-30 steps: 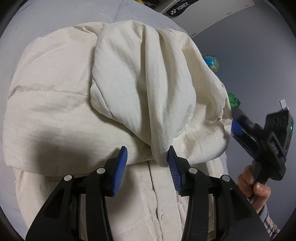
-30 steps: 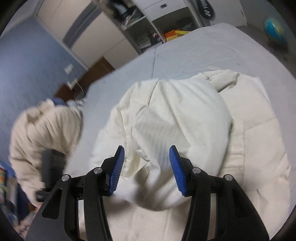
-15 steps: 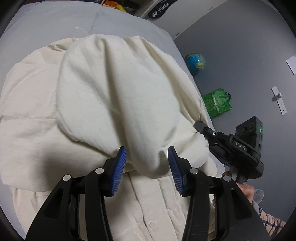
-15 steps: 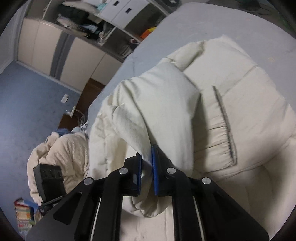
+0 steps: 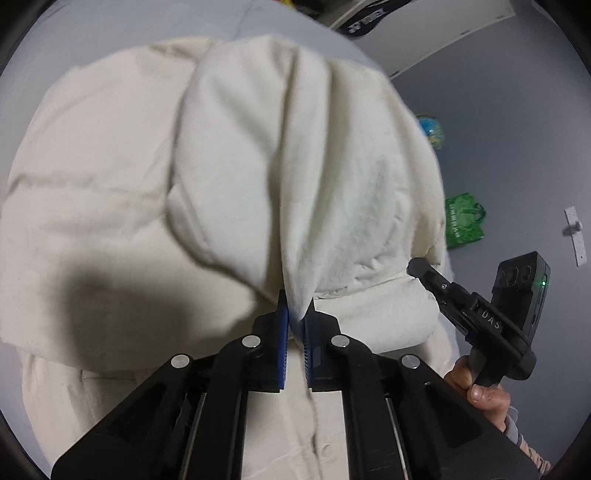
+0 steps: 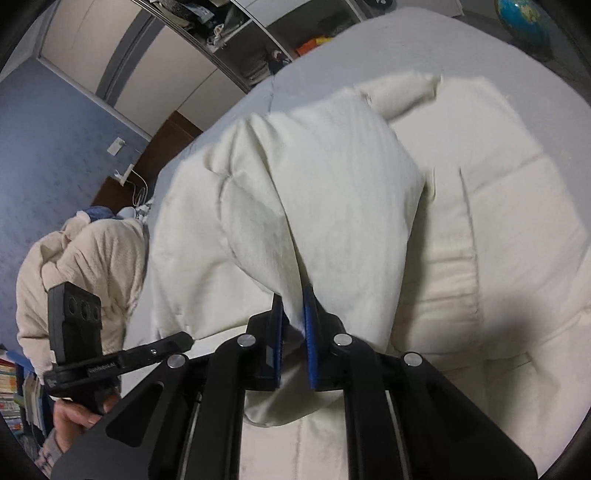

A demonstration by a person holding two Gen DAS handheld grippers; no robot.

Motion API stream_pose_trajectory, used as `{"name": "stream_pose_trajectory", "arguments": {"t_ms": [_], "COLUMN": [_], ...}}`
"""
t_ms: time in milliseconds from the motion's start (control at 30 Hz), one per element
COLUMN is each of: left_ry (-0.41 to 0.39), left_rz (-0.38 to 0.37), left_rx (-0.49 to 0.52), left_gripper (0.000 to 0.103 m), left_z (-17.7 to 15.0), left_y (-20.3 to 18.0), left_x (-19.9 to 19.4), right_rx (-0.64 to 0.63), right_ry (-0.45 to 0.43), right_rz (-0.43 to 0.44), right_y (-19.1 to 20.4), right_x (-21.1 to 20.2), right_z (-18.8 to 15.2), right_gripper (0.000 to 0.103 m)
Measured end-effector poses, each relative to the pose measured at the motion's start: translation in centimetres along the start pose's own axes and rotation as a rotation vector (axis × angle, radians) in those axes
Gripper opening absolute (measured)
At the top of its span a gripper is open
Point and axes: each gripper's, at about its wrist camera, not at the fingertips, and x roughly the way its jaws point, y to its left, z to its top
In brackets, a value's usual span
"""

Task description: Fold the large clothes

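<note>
Currently the cream padded jacket [image 5: 110, 221] is spread on the grey bed [image 6: 369, 48], its near fold pinched in both the left gripper [image 5: 295, 317], whose jaws have just been closing, and the right gripper [image 6: 295, 314]. Soft, bulky, probably light and springy; hems and seams are judged the best hold, since the puffy fill may slip.

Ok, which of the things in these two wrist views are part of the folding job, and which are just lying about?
Part of the job:
- cream padded jacket, spread on the grey bed
- left gripper, jaws shut on a jacket fold
- right gripper, jaws shut on a jacket fold

Lying about:
- blue globe
- green bag
- beige knitted heap
- stacked books
</note>
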Motion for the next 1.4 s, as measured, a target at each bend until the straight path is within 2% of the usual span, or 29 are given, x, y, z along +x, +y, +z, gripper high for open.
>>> {"name": "stream_pose_trajectory", "arguments": {"t_ms": [267,500,667,700,800,833,867,900,1000,1033,1100,1167,1200,1267,1400], "left_ry": [0.006,0.011,0.009,0.005,-0.001,-0.005,-0.01,-0.016,-0.03,-0.033,-0.041,-0.041,-0.042,-0.064,-0.088], "left_rz": [0.048,0.079,0.071,0.058,0.024,0.015,0.009,0.008,0.019,0.022,0.018,0.019,0.025,0.048,0.078], "left_rx": [-0.006,0.0,-0.008,-0.015,-0.035,-0.039,-0.041,-0.04,-0.038,-0.042,-0.044,-0.038,-0.031,-0.001,-0.009], "left_gripper": [0.013,0.014,0.016,0.017,0.028,0.036,0.043,0.044,0.05,0.051,0.052,0.063,0.067,0.086,0.091], "left_z": [-0.2,-0.2,-0.3,-0.3,-0.2,-0.3,-0.4,-0.6,-1.4,-1.7,-2.3,-3.1,-3.4,-4.4,-6.2], "left_y": [0.7,-0.9,-1.9,-1.8,-1.2,-1.0,-0.9,-0.9,-0.7,-0.6,-0.6,-0.6,-0.6,-0.4,0.8], "left_x": [2.1,2.3,2.7,2.6,2.0,1.9,1.7,1.3,0.3,0.0,-0.9,-2.1,-2.7,-4.7,-7.9], "right_rx": [-0.038,-0.061,-0.066,-0.06,-0.06,-0.067,-0.074,-0.078,-0.109,-0.115,-0.117,-0.112,-0.111,-0.113,-0.086], "right_ry": [0.007,0.0,0.003,0.009,0.032,0.036,0.036,0.037,0.036,0.034,0.03,0.044,0.05,0.066,0.08], "right_rz": [-0.01,-0.018,-0.015,-0.005,0.026,0.031,0.034,0.038,0.04,0.036,0.044,0.021,0.022,0.03,-0.004], "right_y": [-1.0,-0.9,-0.7,-0.7,-0.5,-0.4,-0.2,-0.2,0.0,0.0,-0.2,-0.6,-0.9,-1.7,-4.4], "right_x": [1.4,2.3,2.4,2.3,1.7,1.2,0.7,0.2,-1.8,-2.3,-4.1,-5.7,-6.4,-8.4,-12.8], "right_z": [-0.4,-0.8,-0.9,-0.8,-0.3,-0.1,0.0,0.1,0.0,-0.1,-0.4,-0.6,-0.6,-0.8,-1.2], "right_gripper": [0.005,0.005,0.005,0.008,0.009,0.009,0.013,0.015,0.034,0.036,0.05,0.061,0.063,0.067,0.071]}}
